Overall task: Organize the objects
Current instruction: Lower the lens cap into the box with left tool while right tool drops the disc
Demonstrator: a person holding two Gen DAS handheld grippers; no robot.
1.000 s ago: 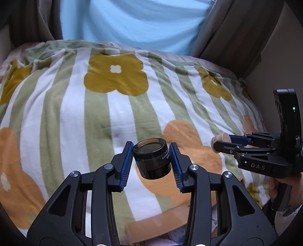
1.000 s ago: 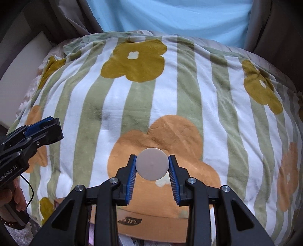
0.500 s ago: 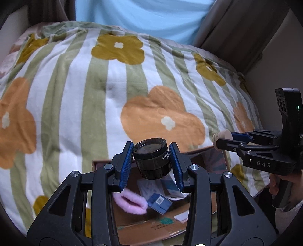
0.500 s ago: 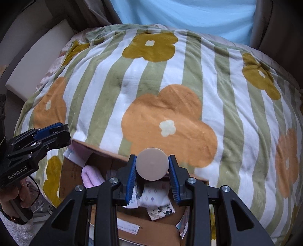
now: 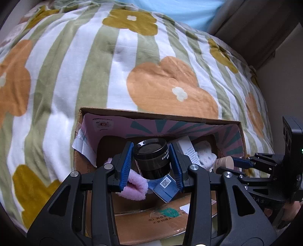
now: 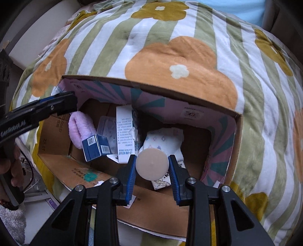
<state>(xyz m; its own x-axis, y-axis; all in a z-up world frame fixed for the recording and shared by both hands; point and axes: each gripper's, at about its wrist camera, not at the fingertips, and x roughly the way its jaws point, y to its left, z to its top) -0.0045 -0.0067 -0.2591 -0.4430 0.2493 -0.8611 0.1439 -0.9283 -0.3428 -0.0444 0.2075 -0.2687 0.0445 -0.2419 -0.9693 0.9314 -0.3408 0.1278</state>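
Observation:
My left gripper [image 5: 151,162] is shut on a black cylindrical jar [image 5: 152,160] and holds it above the open cardboard box [image 5: 157,118]. My right gripper [image 6: 152,165] is shut on a beige round cap [image 6: 152,163], also above the box [image 6: 147,86]. The right gripper also shows in the left wrist view [image 5: 225,163], at the right over the box. The left gripper shows at the left in the right wrist view [image 6: 64,105]. In the box lie a pink fluffy item [image 6: 80,126], a blue small carton [image 6: 94,144], a white printed carton [image 6: 124,130] and a white patterned pack [image 6: 164,139].
The box stands against a bed covered by a striped flower blanket [image 5: 113,56]. A light blue curtain [image 5: 189,9] hangs behind. A wall [image 5: 280,66] is at the right. A hand [image 6: 11,170] holds the left gripper's handle.
Both grippers have drawn back and tilted down from over the blanket to above the box, whose contents have come into view. Both keep their objects.

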